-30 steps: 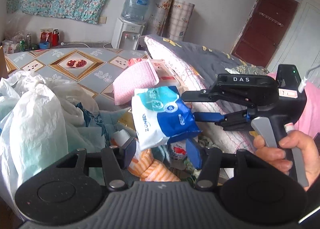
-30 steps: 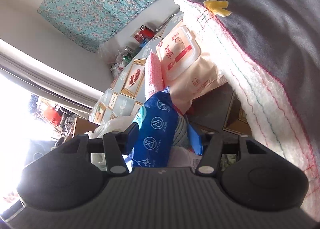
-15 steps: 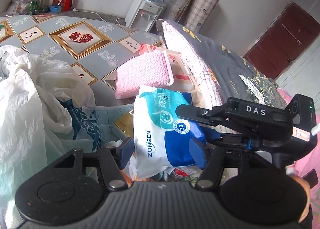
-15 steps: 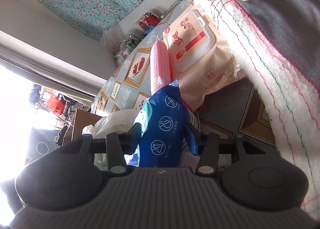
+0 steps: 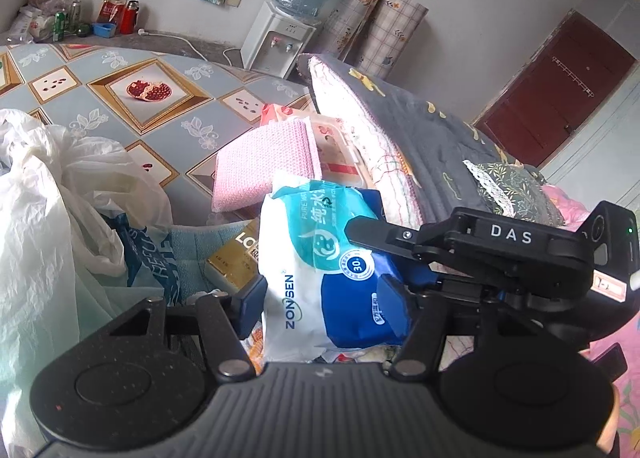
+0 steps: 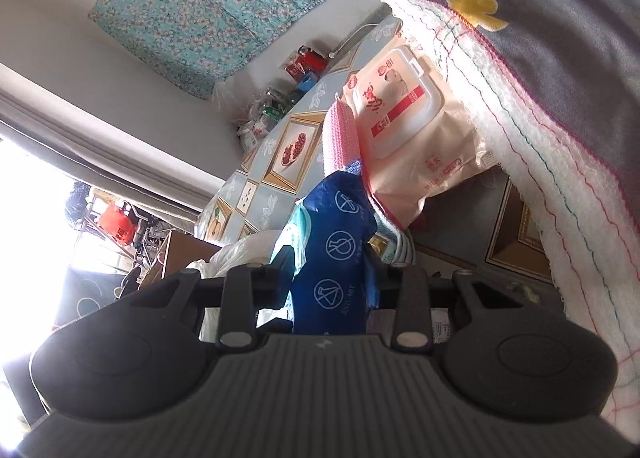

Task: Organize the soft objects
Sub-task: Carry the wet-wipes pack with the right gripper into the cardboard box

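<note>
My right tool point(image 6: 329, 282) has just been closing and clamps the pack between its jaws; my left tool point(image 5: 322, 294) brackets that pack, slightly angled downward.

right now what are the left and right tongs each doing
left tongs: around the blue wipes pack, grip unclear
right tongs: just been closing, shut on the blue wipes pack
</note>
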